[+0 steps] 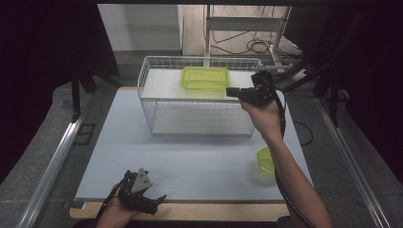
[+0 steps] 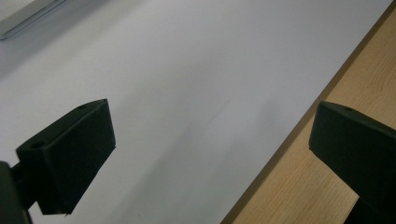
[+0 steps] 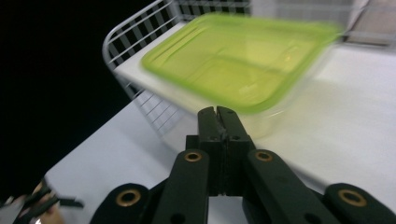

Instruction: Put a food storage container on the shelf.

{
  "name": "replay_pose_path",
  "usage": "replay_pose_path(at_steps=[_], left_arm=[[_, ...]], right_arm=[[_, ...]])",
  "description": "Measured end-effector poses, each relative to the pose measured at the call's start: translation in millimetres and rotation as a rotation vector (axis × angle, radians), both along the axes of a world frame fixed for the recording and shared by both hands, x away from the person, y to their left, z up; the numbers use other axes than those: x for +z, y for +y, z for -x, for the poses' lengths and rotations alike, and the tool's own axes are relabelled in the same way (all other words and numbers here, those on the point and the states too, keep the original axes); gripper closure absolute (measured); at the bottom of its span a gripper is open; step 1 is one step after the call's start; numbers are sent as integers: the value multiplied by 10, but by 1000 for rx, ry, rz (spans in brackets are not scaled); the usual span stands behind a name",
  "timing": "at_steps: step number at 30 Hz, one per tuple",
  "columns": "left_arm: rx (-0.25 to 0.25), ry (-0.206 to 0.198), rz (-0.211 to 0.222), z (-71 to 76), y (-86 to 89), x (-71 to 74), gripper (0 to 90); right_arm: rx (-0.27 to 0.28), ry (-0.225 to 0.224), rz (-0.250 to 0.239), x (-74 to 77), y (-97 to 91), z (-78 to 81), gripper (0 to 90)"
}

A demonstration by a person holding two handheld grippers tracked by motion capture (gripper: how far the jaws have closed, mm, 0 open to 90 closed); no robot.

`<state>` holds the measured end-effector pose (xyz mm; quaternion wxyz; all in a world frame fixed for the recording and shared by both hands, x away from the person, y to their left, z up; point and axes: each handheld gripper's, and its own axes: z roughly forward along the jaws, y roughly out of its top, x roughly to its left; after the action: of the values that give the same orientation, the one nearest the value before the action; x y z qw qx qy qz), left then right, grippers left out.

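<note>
One rectangular green-lidded container (image 1: 206,78), wire basket (image 1: 152,64).

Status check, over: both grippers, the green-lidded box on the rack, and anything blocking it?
Right gripper shut, empty, just short of the green-lidded box on the wire rack. Left gripper open, idle at the table's near edge. Nothing in the way.

A lab-like recording room is suggested: the white table (image 1: 190,161) is flanked by metal rails (image 1: 52,166), enclosed by black curtains (image 1: 43,61), with cables (image 1: 252,46) strewn behind a stand (image 1: 242,23).
</note>
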<state>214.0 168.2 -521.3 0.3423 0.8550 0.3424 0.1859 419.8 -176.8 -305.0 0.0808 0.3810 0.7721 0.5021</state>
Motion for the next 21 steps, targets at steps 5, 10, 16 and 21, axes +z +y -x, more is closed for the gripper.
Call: replay_pose_path(at_steps=[5, 10, 16, 21], left_arm=[[-3, -1, -6, 3, -6, -1, 3], [-6, 1, -10, -1, 3, -4, 4], [-3, 5, -7, -4, 18, -8, 4], [-9, 8, -13, -1, 3, -12, 4]], right_arm=[[66, 4, 63, -150, 262, 49, 894], [73, 17, 86, -257, 463, -101, 894], [58, 34, 77, -330, 515, -235, 893], [56, 32, 82, -325, 542, -269, 891]])
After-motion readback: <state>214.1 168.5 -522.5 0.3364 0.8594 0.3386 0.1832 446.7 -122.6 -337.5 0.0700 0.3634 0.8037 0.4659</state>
